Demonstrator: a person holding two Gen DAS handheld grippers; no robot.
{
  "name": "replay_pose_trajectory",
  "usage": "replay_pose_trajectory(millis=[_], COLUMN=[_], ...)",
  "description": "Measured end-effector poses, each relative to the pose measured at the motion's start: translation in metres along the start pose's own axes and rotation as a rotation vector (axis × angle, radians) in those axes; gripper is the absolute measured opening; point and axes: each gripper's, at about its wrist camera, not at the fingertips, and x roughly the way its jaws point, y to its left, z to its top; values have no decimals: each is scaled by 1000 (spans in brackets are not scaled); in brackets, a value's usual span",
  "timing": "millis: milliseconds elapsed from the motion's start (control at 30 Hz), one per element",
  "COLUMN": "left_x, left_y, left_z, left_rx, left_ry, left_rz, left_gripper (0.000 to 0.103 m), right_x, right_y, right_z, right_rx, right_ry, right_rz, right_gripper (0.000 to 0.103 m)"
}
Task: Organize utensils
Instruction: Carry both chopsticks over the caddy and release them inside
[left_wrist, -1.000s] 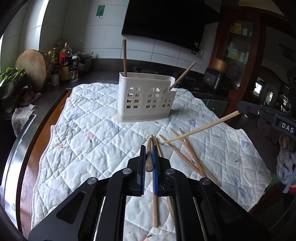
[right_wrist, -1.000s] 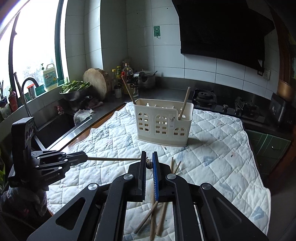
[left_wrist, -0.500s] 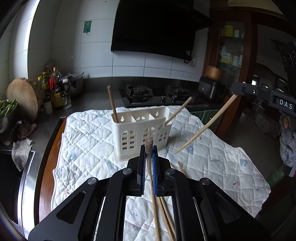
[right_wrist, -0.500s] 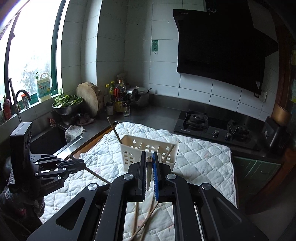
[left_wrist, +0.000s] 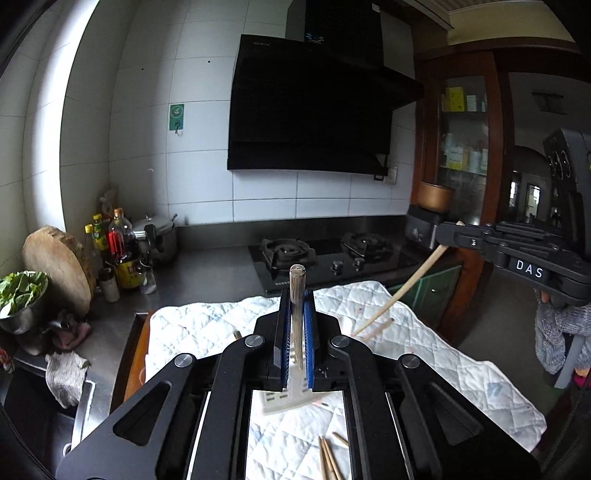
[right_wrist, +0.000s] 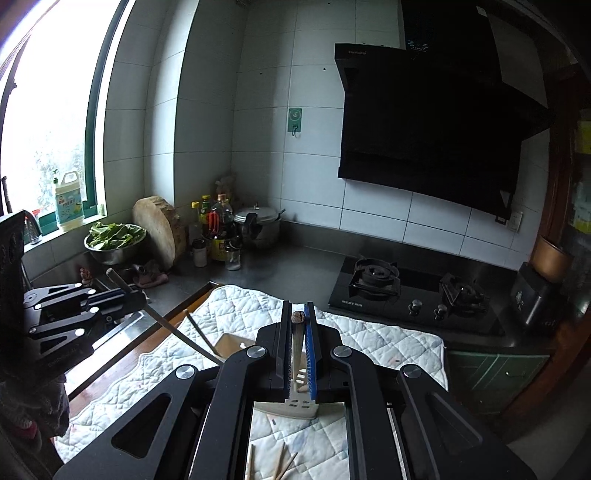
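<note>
Wooden chopstick (left_wrist: 296, 295) stands upright, clamped in the left gripper (left_wrist: 296, 334) above the white caddy (left_wrist: 286, 398) on the quilt (left_wrist: 443, 354); loose chopsticks (left_wrist: 328, 458) lie below. Right view: the right gripper (right_wrist: 297, 345) pinches its own stick (right_wrist: 296, 343) over the caddy (right_wrist: 295, 404), spare sticks (right_wrist: 280, 461) on the quilt (right_wrist: 388, 343).

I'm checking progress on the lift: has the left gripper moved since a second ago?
Yes. The left gripper, shut on its chopstick, has risen and tipped up: the white holder dropped from mid-frame to below the jaws.

Two held chopsticks (left_wrist: 296, 295), one caddy (right_wrist: 295, 400)
</note>
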Motion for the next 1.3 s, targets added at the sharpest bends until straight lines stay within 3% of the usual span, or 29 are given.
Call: replay_pose_trajectory(millis=[167, 367, 667, 1000, 1300], left_x=[22, 50, 79, 84, 58], left_y=[14, 30, 38, 35, 26], left_z=[5, -2, -16, -23, -23], left_rx=[-29, -54, -71, -54, -45], left_ry=[9, 71, 152, 173, 150], left_rz=[32, 54, 58, 63, 69], left_gripper=[5, 5, 6, 7, 9], right_x=[25, 59, 92, 91, 56], right_y=[-18, -27, -25, -29, -30], right_z=[3, -9, -29, -35, -36], right_rx=[36, 33, 51, 74, 84], right_ry=[23, 108, 198, 198, 143], right_rz=[-23, -38, -11, -2, 0], right_gripper=[7, 7, 7, 8, 18])
